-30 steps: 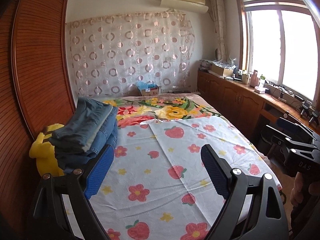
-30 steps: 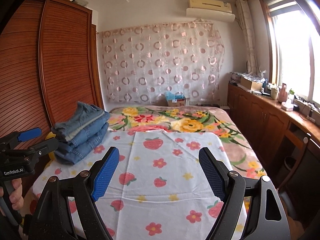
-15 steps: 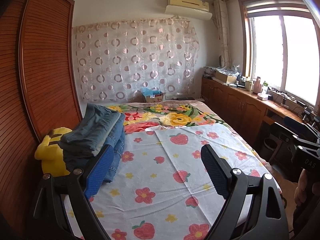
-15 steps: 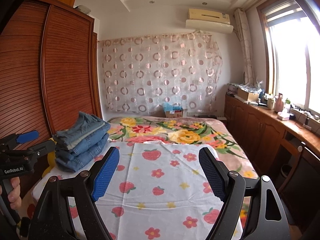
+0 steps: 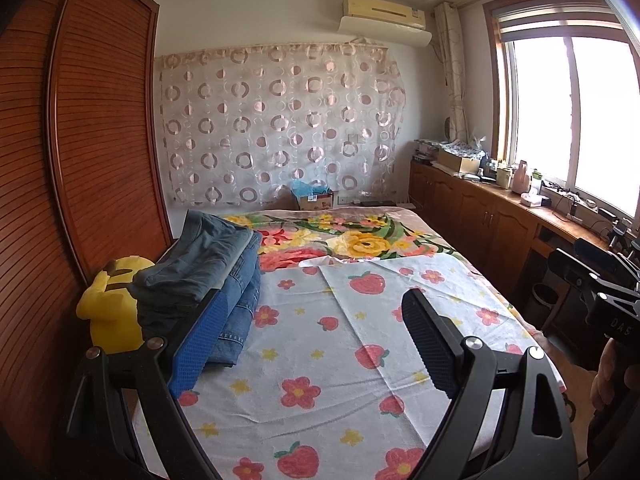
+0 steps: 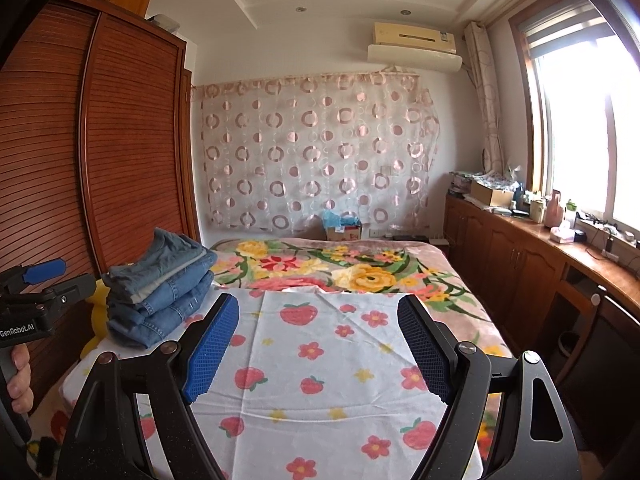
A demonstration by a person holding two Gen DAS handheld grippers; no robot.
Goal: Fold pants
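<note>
Both my grippers are spread wide and holding nothing: left gripper [image 5: 316, 330], right gripper [image 6: 320, 344], over the strawberry-print sheet [image 6: 320, 364]. The folded jeans [image 6: 160, 284] sit stacked at its far-left corner, beside the yellow plush toy [image 5: 114, 312].

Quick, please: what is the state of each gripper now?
Left gripper: open, holding nothing.
Right gripper: open, holding nothing.

Both tools, L [image 5: 314, 344] & R [image 6: 319, 348]: jaws wide apart, nothing gripped, level.
</note>
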